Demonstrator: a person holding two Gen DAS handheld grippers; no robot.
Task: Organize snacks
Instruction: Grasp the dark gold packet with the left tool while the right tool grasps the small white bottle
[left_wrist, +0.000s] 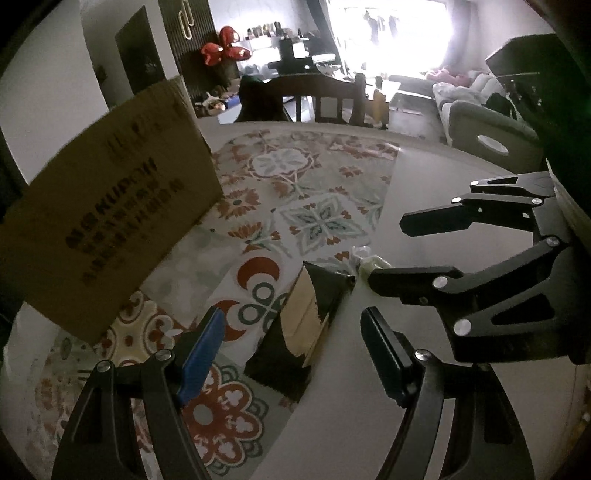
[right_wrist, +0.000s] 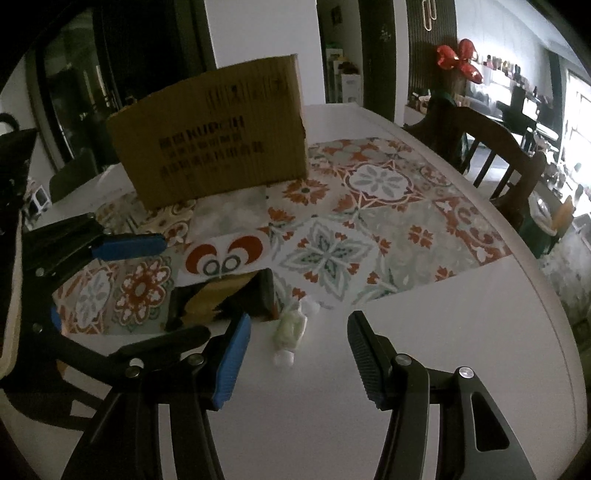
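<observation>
Both views are dim and murky; daylight floods from the far window (left_wrist: 391, 33), blown out to white glare; the cardboard box (left_wrist: 107, 221) at left is blurred, its print smeared; fisheye bending and black vignette ring the edges.

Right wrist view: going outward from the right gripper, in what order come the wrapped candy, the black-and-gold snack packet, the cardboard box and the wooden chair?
1. Wrapped candy: just ahead, between the right gripper's open fingers.
2. Black-and-gold snack packet: slightly left, behind the candy.
3. Cardboard box: farther back, left, on the patterned mat.
4. Wooden chair: beyond the table edge, right.
</observation>
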